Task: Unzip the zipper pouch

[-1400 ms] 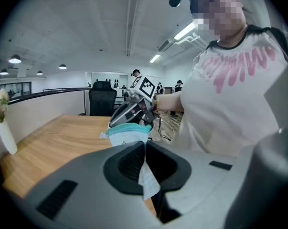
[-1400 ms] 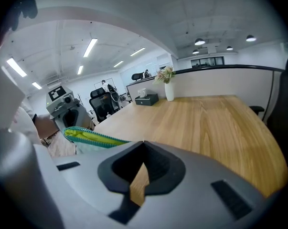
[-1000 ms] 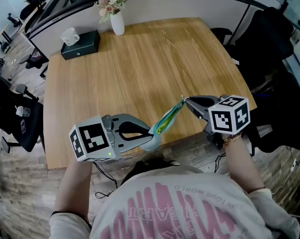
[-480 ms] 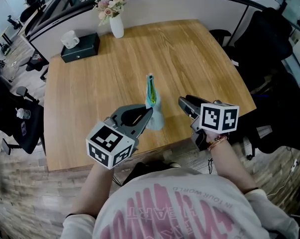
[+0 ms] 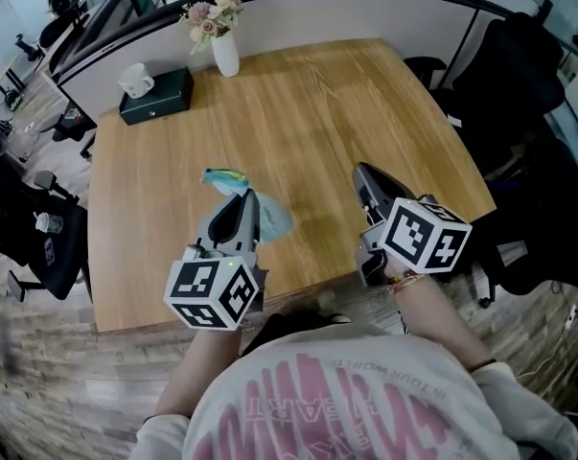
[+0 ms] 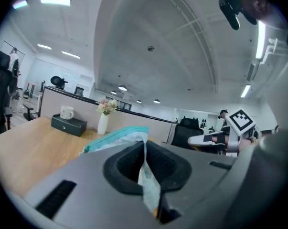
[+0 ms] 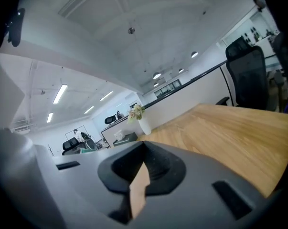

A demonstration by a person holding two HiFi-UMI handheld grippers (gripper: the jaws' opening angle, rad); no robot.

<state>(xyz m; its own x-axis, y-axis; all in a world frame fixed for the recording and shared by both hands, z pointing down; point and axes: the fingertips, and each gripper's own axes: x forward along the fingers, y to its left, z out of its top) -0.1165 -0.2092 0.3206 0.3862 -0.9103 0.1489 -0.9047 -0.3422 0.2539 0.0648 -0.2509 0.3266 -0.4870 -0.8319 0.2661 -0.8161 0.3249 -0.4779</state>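
Pale blue pouch (image 5: 267, 220), teal-edged; light wood-grain table (image 5: 308, 103); white vase (image 5: 225, 50), black box (image 5: 154, 89) at its far-left corner.

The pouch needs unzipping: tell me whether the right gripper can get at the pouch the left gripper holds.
Probably yes. The right gripper, jaws just closed on nothing, is beside the pouch clamped in the left gripper, with only bare table between.

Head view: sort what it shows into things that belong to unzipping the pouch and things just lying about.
Belongs to the job:
- zipper pouch, pinched in the jaws of the left gripper
- right gripper, jaws together, empty

Just lying about:
- vase of flowers
- black box
- white mug on top of that box
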